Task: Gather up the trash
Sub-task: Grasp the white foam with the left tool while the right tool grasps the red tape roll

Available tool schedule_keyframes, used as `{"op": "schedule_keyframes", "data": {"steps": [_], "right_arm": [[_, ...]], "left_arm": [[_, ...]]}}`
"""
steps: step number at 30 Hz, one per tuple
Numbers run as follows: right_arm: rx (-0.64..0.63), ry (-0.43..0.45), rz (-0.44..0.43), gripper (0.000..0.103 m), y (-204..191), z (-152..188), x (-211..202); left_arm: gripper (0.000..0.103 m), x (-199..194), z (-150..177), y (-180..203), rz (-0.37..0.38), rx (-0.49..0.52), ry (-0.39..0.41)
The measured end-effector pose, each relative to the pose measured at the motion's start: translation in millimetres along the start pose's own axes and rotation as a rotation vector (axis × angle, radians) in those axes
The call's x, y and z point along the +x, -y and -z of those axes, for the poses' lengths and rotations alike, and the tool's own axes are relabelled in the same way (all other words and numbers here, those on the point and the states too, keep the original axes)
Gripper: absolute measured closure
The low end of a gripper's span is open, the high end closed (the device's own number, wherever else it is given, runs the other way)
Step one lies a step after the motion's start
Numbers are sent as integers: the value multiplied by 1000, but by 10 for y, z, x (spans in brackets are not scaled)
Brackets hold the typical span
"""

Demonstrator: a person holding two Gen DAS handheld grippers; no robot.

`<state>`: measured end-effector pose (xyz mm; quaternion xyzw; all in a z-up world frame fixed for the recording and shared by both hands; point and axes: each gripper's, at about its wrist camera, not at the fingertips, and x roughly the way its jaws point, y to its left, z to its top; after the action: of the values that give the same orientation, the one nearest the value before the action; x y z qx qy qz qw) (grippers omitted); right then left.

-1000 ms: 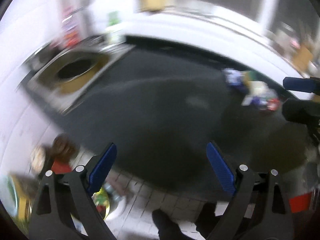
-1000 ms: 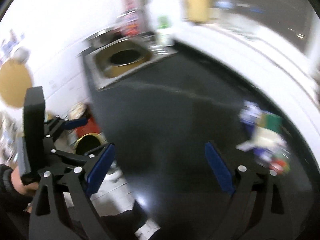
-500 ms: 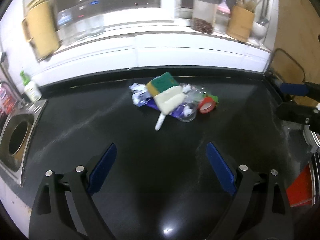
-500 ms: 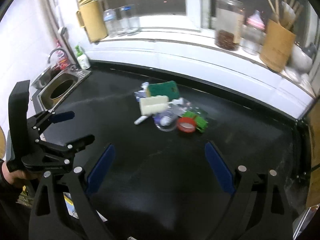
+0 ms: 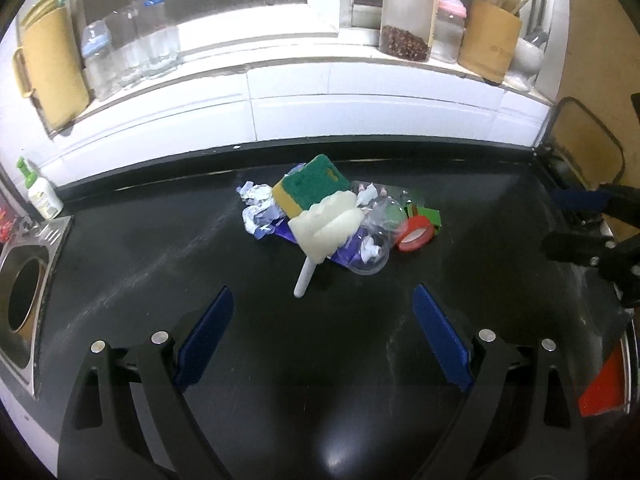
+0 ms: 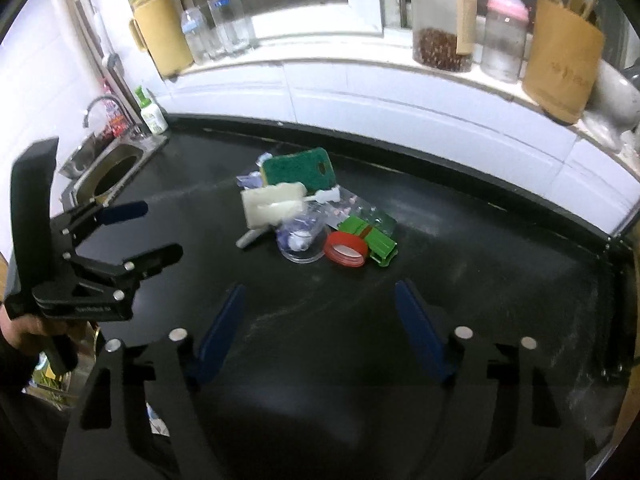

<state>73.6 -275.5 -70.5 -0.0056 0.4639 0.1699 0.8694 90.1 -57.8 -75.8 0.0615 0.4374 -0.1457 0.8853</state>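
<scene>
Here, jumbled trash pile (image 5: 336,220): green sponge, red ring; both tools gape, empty.

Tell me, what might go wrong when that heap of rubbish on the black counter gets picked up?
1. The heap is tangled: the green sponge leans on the white brush, so lifting one could tumble the rest.
2. The red tape roll lies at the heap's edge and might roll off across the counter.
3. The clear plastic cup looks flimsy; the open right hand-held gripper, whose jaws have just been closing, could crush it.
</scene>
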Motion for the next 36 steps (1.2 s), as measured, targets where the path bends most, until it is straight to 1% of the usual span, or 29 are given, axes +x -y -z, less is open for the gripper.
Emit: {"op": "schedule_keyframes", "data": {"steps": [1,4,6,9,13,17,19,21,23,24,25,26,27,28,31,36], "right_arm": [[-6,-7,-2,34,35,-20,78],[-24,-41,-10,40,128,-78,333],[-34,-65,-21,45,183,-114,533],[-48,-117,-37,48,260,-154,888],[-70,-172,-56,54,319,-201,1238],[-102,-203,-55,56,342,-240,1483],[-113,-222,-54,63,352,-270,1605],[-123,-231,-51,67,360,-294,1677],[-132,-236,-44,72,356,-317,1726],[-137,-237,-38,83,355,-321,1725],[-141,-234,-30,89,353,-327,1727],[-139,-232,-30,89,349,-329,1721],[-136,-228,-29,89,346,-331,1706],[-130,-221,-24,89,346,-336,1681],[-92,-199,-13,90,368,-345,1563],[-27,-160,0,90,424,-340,1277]], "left_arm": [[15,83,-36,-5,1,2,-9],[15,319,-116,-36,12,4,-34],[16,546,-174,-74,23,5,-64],[19,866,-225,-154,36,5,-105],[24,1200,-260,-263,72,-14,-150],[27,1422,-318,-321,111,-22,-171],[31,1485,-341,-327,131,-28,-176],[34,1548,-368,-327,156,-40,-182],[39,1588,-378,-310,177,-50,-190],[51,1611,-379,-296,185,-54,-197],[61,1618,-378,-277,190,-54,-202],[66,1630,-376,-260,191,-53,-207],[74,1615,-369,-243,195,-54,-207],[80,1593,-368,-233,204,-58,-204],[86,1457,-395,-180,208,-51,-179],[87,1167,-433,-85,197,-45,-142]]}}
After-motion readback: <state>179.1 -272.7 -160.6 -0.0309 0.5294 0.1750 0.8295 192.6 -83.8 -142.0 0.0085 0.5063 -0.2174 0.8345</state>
